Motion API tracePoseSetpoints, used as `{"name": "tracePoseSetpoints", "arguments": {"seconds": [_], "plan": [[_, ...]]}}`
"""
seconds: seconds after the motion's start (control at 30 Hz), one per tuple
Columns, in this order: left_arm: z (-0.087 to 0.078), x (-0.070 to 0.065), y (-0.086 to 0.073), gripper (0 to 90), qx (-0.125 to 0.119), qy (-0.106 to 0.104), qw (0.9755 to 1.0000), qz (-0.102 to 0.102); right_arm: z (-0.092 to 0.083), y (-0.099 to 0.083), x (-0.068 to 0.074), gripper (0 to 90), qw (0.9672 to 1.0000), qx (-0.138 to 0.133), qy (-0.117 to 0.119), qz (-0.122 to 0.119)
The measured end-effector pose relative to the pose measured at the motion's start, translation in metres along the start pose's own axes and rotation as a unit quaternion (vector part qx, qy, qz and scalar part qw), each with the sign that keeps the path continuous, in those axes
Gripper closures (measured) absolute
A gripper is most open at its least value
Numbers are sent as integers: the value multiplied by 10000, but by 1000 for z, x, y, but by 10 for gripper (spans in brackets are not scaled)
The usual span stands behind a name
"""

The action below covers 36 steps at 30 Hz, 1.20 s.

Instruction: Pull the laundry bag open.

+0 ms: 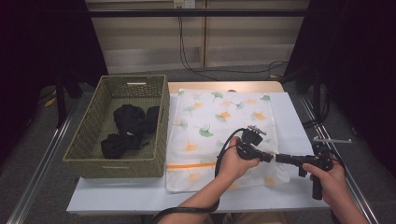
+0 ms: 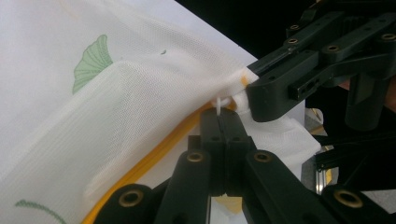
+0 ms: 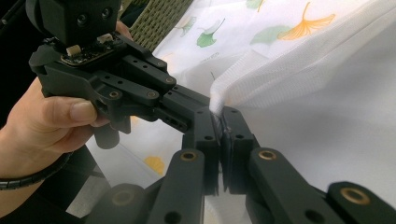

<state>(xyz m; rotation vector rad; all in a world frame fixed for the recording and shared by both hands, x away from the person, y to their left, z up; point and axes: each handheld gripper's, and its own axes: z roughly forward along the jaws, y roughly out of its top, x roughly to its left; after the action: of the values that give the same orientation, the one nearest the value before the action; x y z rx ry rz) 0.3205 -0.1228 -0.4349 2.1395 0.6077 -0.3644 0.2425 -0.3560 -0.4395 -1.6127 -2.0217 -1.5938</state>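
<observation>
The white mesh laundry bag (image 1: 219,135) with a ginkgo-leaf print lies on the table (image 1: 116,196), right of the wicker basket (image 1: 88,140) holding dark garments (image 1: 128,128). At its near right corner, the left gripper (image 2: 219,109) pinches the white zipper pull while the right gripper (image 3: 219,116) clamps the mesh beside it, apparently bracing the bag for unzipping.

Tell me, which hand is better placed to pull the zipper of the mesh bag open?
Probably the left. The left gripper has its fingers shut on the small white zipper pull where the orange zipper ends; the right gripper just pinches the mesh bag nearby, anchoring it.
</observation>
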Motion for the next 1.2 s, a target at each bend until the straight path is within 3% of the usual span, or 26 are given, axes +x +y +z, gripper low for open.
{"name": "tracePoseSetpoints", "arguments": {"seconds": [0.07, 0.17, 0.23, 0.3, 0.4, 0.5, 0.6, 0.63, 0.67, 0.77, 0.8, 0.83, 1.1, 1.17, 1.2], "plan": [[-1, 0, 0, 900, -37, -23, 10000, -39, 0, 0, 1, 871, 10000, 7, -24, -30], [-4, -2, 2, 900, 81, 47, 9999, 121, -2, 1, 1, 871, 9998, -16, -105, -140], [-6, -2, 2, 900, 162, 51, 9997, 153, -3, 1, 0, 871, 9999, -32, -96, -92], [-7, -1, 2, 900, 149, 11, 9999, 83, -5, 1, 0, 872, 9998, -24, -190, -105], [-8, -2, 2, 900, 185, -6, 9998, 43, -5, 1, 0, 872, 9998, -56, -175, -104], [-9, -1, 2, 900, 247, 61, 9996, 146, -5, 2, 1, 873, 9997, -72, -185, -102], [-10, -1, 1, 900, 231, 44, 9997, 49, -7, 2, 0, 872, 9998, -116, -158, -64], [-11, 0, 1, 900, 303, 37, 9994, 157, -7, 2, 0, 873, 9998, -121, -147, -79], [-11, 0, 0, 900, 278, 33, 9995, 131, -7, 2, 0, 872, 9997, -113, -171, -90], [-12, 1, -1, 900, 371, 145, 9990, 205, -8, 2, 0, 873, 9998, -125, -176, -46], [-11, 2, -2, 900, 362, 82, 9992, 154, -8, 2, 0, 873, 9997, -139, -173, -35], [-12, 3, -3, 900, 432, 201, 9987, 177, -8, 2, 0, 873, 9997, -163, -191, -60], [-16, 6, -5, 900, 387, 123, 9991, 109, -8, 2, -1, 873, 9997, -184, -163, -26], [-18, 5, -4, 900, 482, 265, 9983, 186, -8, 2, -1, 873, 9996, -204, -170, -37], [-19, 7, -5, 900, 455, 200, 9986, 182, -9, 2, -1, 873, 9996, -209, -194, -21]]}}
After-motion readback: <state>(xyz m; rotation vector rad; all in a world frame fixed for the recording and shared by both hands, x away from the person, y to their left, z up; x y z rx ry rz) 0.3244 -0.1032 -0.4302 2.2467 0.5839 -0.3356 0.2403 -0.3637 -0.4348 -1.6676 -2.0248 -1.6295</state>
